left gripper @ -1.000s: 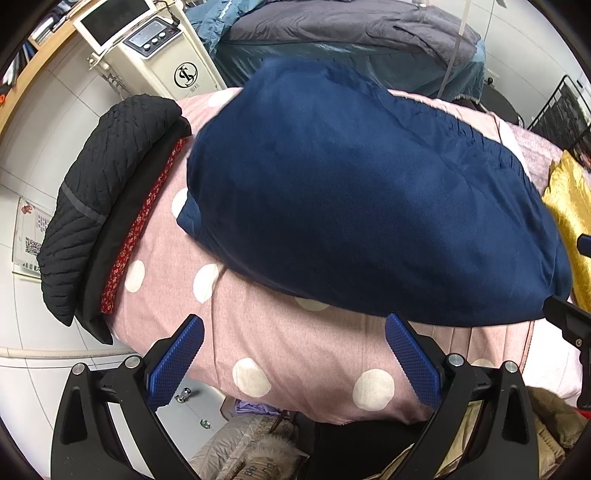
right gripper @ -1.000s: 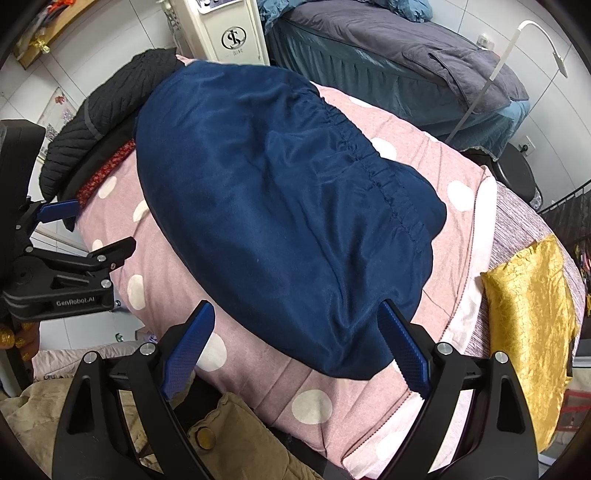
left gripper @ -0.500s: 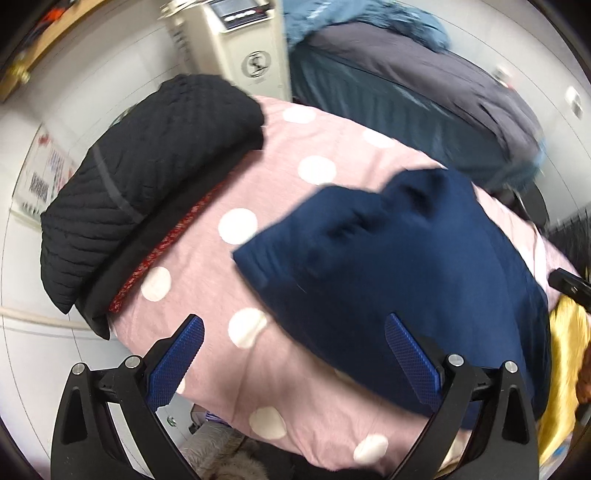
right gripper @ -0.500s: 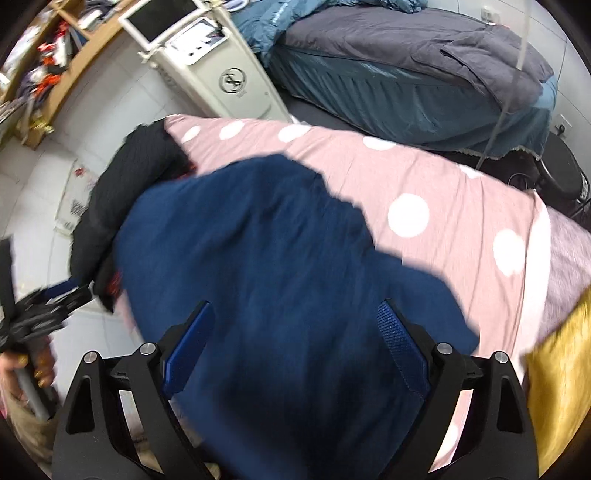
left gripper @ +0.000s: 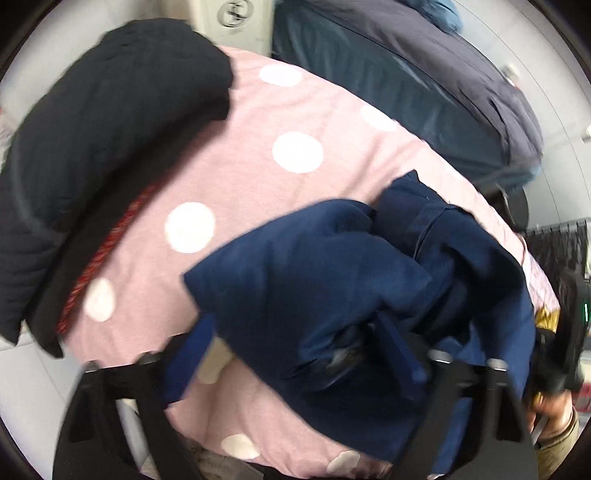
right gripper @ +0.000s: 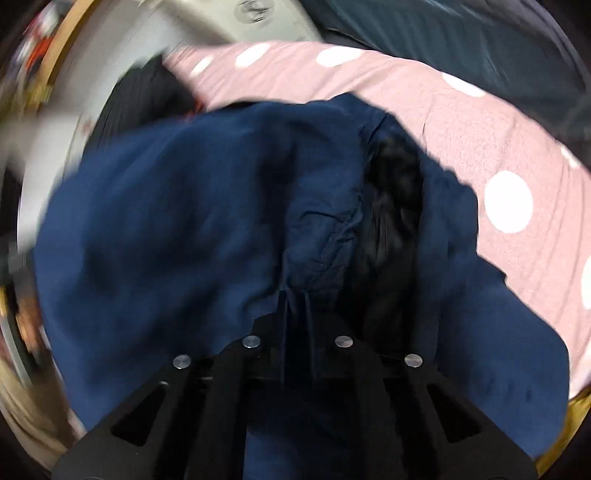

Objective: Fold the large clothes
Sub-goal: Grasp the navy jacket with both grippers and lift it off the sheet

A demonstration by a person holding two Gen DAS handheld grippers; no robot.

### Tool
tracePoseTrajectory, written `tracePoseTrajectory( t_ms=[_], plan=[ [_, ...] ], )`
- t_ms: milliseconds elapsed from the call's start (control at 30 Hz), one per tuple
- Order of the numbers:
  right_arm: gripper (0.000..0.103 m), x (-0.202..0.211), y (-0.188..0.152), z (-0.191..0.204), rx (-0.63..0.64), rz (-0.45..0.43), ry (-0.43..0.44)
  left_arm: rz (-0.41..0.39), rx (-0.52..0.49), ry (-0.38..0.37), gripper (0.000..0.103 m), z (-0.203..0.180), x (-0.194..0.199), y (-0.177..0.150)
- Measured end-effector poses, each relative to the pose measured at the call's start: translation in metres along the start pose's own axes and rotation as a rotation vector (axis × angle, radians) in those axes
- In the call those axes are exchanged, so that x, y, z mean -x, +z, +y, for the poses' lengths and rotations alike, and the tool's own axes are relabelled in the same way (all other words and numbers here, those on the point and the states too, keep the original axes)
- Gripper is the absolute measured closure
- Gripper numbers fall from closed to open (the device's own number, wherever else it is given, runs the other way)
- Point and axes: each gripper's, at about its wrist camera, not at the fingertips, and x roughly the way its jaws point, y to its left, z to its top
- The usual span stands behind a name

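Note:
A navy garment (left gripper: pixel 332 280) lies bunched in thick folds on the pink polka-dot bed sheet (left gripper: pixel 240 177). My left gripper (left gripper: pixel 291 321) points down over its near left corner. Its jaws are closing with a fold of navy cloth between them. The left pad (left gripper: pixel 188 354) stands just off the fabric, and cloth partly covers the right pad (left gripper: pixel 399 354). In the right wrist view the navy garment (right gripper: pixel 177 229) fills most of the blurred frame. My right gripper (right gripper: pixel 295 299) is shut on a pinched ridge of it.
Folded black knitwear (left gripper: pixel 92 147) over a red patterned cloth (left gripper: pixel 110 236) sits at the bed's left end. Behind stand a white machine (left gripper: pixel 236 14) and a second bed with a grey cover (left gripper: pixel 424 74). A yellow cloth (left gripper: pixel 545 317) and a hand (left gripper: pixel 554 406) are at the right.
The navy garment went from spread flat to bunched toward the right. Both grippers dropped onto it; the right one shut on a fold and the left jaws narrowed around a corner.

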Motion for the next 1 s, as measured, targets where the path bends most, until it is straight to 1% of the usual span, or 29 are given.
tracePoseTrajectory(
  t_ms=[33, 67, 100, 133, 167, 200, 233, 267, 300, 333, 400, 433, 467, 500, 567, 600, 633, 667, 700, 733, 767, 833, 867, 933, 967, 1000],
  plan=[
    [0.101, 0.005, -0.021, 0.007, 0.074, 0.001, -0.019, 0.02, 0.007, -0.035, 0.043, -0.002, -0.007, -0.008],
    [0.102, 0.01, -0.045, 0.01, 0.119, 0.007, -0.03, 0.041, 0.017, -0.076, 0.053, -0.004, -0.013, -0.018],
    [0.102, 0.013, -0.062, 0.01, 0.132, 0.011, -0.036, 0.051, 0.015, -0.085, 0.055, -0.006, -0.016, -0.028],
    [0.102, 0.018, -0.087, 0.007, 0.123, 0.019, -0.038, 0.057, -0.003, -0.072, 0.058, -0.009, -0.02, -0.04],
    [0.102, 0.022, -0.11, 0.003, 0.105, 0.029, -0.032, 0.058, -0.04, -0.037, 0.061, -0.015, -0.023, -0.056],
    [0.102, 0.027, -0.138, -0.002, 0.085, 0.041, -0.026, 0.06, -0.115, 0.031, 0.063, -0.026, -0.027, -0.08],
    [0.102, 0.029, -0.155, -0.005, 0.074, 0.049, -0.028, 0.063, -0.184, 0.084, 0.065, -0.036, -0.031, -0.102],
    [0.102, 0.03, -0.181, -0.01, 0.054, 0.057, -0.038, 0.068, -0.231, 0.119, 0.067, -0.043, -0.035, -0.119],
    [0.102, 0.031, -0.196, -0.013, 0.033, 0.066, -0.033, 0.082, -0.296, 0.164, 0.067, -0.05, -0.042, -0.147],
    [0.102, 0.028, -0.22, -0.02, -0.011, 0.085, -0.018, 0.103, -0.334, 0.185, 0.068, -0.053, -0.049, -0.171],
    [0.102, 0.016, -0.257, -0.028, -0.059, 0.131, 0.0, 0.155, -0.359, 0.202, 0.068, -0.051, -0.065, -0.207],
    [0.101, 0.006, -0.278, -0.029, -0.057, 0.17, 0.002, 0.19, -0.373, 0.229, 0.068, -0.047, -0.079, -0.227],
    [0.1, -0.001, -0.294, -0.028, -0.046, 0.197, -0.011, 0.214, -0.376, 0.243, 0.068, -0.043, -0.088, -0.237],
    [0.097, -0.01, -0.31, -0.025, -0.04, 0.221, -0.022, 0.251, -0.357, 0.244, 0.068, -0.034, -0.101, -0.251],
    [0.088, -0.014, -0.325, -0.02, -0.05, 0.24, -0.024, 0.267, -0.317, 0.241, 0.067, -0.018, -0.116, -0.267],
    [0.082, -0.012, -0.328, -0.017, -0.046, 0.24, -0.03, 0.263, -0.286, 0.234, 0.066, -0.007, -0.116, -0.271],
    [0.059, -0.001, -0.33, -0.012, -0.037, 0.222, -0.034, 0.246, -0.266, 0.218, 0.064, -0.002, -0.112, -0.271],
    [0.033, 0.015, -0.328, -0.009, -0.027, 0.178, -0.034, 0.217, -0.242, 0.192, 0.058, 0.003, -0.103, -0.271],
    [0.027, 0.028, -0.325, -0.007, -0.022, 0.138, -0.03, 0.162, -0.21, 0.151, 0.05, 0.013, -0.087, -0.268],
    [0.025, 0.049, -0.321, -0.005, -0.017, 0.072, -0.013, 0.124, -0.192, 0.131, 0.031, 0.019, -0.076, -0.266],
    [0.025, 0.069, -0.313, -0.005, -0.017, 0.014, 0.009, 0.047, -0.156, 0.083, 0.023, 0.03, -0.057, -0.263],
    [0.024, 0.1, -0.296, -0.012, -0.027, -0.068, 0.028, -0.03, -0.105, 0.022, 0.022, 0.046, -0.034, -0.258],
    [0.02, 0.115, -0.285, -0.015, -0.033, -0.117, 0.023, -0.053, -0.076, 0.004, 0.02, 0.055, -0.026, -0.254],
    [0.019, 0.136, -0.255, -0.03, -0.056, -0.223, 0.004, -0.087, 0.006, -0.024, 0.017, 0.075, -0.016, -0.238],
    [0.019, 0.142, -0.244, -0.033, -0.065, -0.249, -0.002, -0.095, 0.032, -0.035, 0.017, 0.081, -0.014, -0.232],
    [0.019, 0.143, -0.23, -0.036, -0.072, -0.275, -0.028, -0.109, 0.071, -0.057, 0.017, 0.088, -0.012, -0.217]
  ],
)
